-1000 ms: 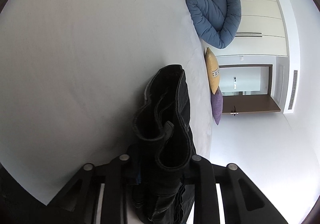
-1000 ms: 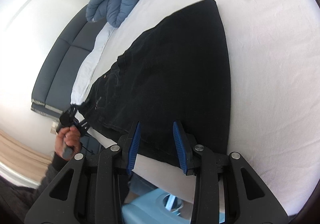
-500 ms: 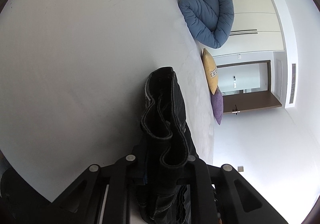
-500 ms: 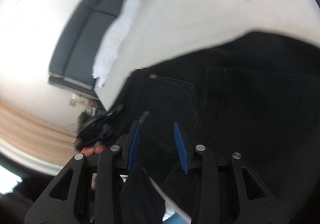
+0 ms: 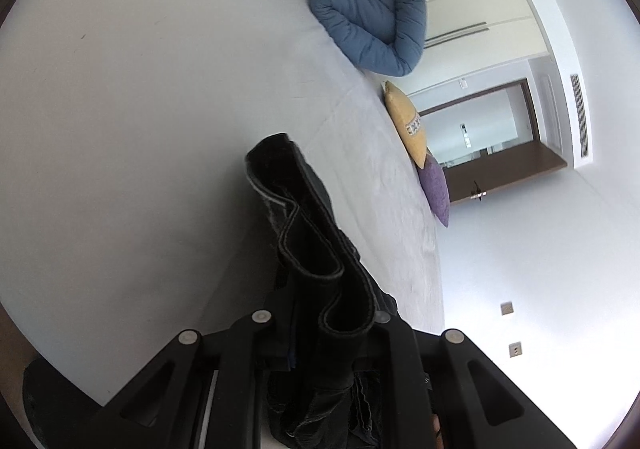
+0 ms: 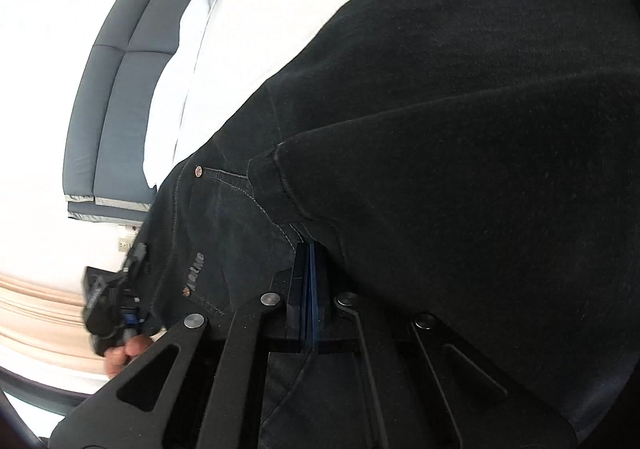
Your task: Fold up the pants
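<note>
The black pants (image 6: pixel 460 129) lie spread over the white bed (image 5: pixel 140 109), with one end gathered up and carried by the two tools. The left tool (image 5: pixel 320 333) is pinching a bunched stack of hem edges, several layers of dark denim standing up between its fingers; holding the layers together this way probably keeps the leg ends aligned as the fold is made. In the right wrist view, the right tool (image 6: pixel 310 289) has its blue pads pressed together at the waist area, near the pocket rivets and a small brand tab. Fabric drapes over and around the pads, so it looks to be nipping a layer of the pants, though the cloth between the pads is too dark to make out clearly.

Both grips sit at the near edge of the garment, which suggests a lengthwise or half fold is in hand, with the rest of the cloth resting flat as an anchor. The step seems only partway along, since the pants are not yet a compact stack.

At the far side of the bed sit a blue duvet (image 5: pixel 372 9), a yellow cushion (image 5: pixel 406 125) and a purple cushion (image 5: pixel 436 189), well apart from the work.
</note>
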Demonstrator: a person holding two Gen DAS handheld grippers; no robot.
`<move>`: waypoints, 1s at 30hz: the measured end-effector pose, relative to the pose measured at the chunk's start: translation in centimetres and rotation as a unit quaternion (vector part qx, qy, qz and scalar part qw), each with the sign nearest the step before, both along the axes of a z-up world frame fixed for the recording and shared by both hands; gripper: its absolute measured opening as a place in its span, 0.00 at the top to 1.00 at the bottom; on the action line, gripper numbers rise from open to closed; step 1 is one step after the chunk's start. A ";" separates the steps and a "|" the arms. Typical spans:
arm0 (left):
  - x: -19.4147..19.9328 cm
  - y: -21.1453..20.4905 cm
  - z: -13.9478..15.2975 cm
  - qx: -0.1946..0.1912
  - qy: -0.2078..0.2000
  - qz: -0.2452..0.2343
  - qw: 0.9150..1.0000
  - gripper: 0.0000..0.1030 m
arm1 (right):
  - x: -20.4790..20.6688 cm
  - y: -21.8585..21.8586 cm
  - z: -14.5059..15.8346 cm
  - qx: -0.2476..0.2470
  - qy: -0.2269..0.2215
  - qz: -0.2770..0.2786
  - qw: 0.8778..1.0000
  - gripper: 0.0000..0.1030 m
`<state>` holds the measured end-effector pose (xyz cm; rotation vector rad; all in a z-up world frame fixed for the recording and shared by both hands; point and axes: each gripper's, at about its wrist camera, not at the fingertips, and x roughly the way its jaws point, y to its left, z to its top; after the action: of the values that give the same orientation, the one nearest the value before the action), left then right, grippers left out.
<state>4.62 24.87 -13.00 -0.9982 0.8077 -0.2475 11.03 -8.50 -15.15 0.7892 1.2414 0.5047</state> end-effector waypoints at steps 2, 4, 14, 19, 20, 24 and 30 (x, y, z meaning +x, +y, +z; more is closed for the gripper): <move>0.1 -0.9 1.0 0.018 -0.007 -0.009 1.000 0.84 | -0.2 0.2 0.1 0.000 -0.009 0.001 1.000 1.00; 0.0 -2.0 2.4 0.039 -0.016 -0.019 0.999 0.84 | -0.4 0.3 0.8 -0.003 -0.020 0.001 1.000 0.97; -0.8 -14.2 9.0 0.196 -0.081 -0.129 0.969 0.84 | -1.2 -2.9 7.5 0.084 -0.083 -0.030 0.993 0.10; -1.9 -22.5 8.2 0.292 -0.092 -0.202 0.930 0.84 | -1.5 -4.6 9.3 0.111 -0.070 0.006 0.991 0.11; -2.3 -23.7 7.8 0.309 -0.091 -0.213 0.922 0.84 | -1.2 -4.7 9.5 0.107 -0.065 0.010 0.992 0.11; -3.4 -27.2 6.4 0.356 -0.087 -0.248 0.897 0.84 | -0.7 -6.6 10.1 0.095 -0.055 0.031 0.993 0.10; -4.3 -30.2 5.3 0.434 -0.089 -0.264 0.857 0.84 | -1.9 -7.4 11.4 0.047 -0.059 0.055 0.996 0.10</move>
<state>0.32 -5.34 -7.69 0.1162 0.8815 -0.3891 9.11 -15.90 -3.73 0.7613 1.1622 0.6938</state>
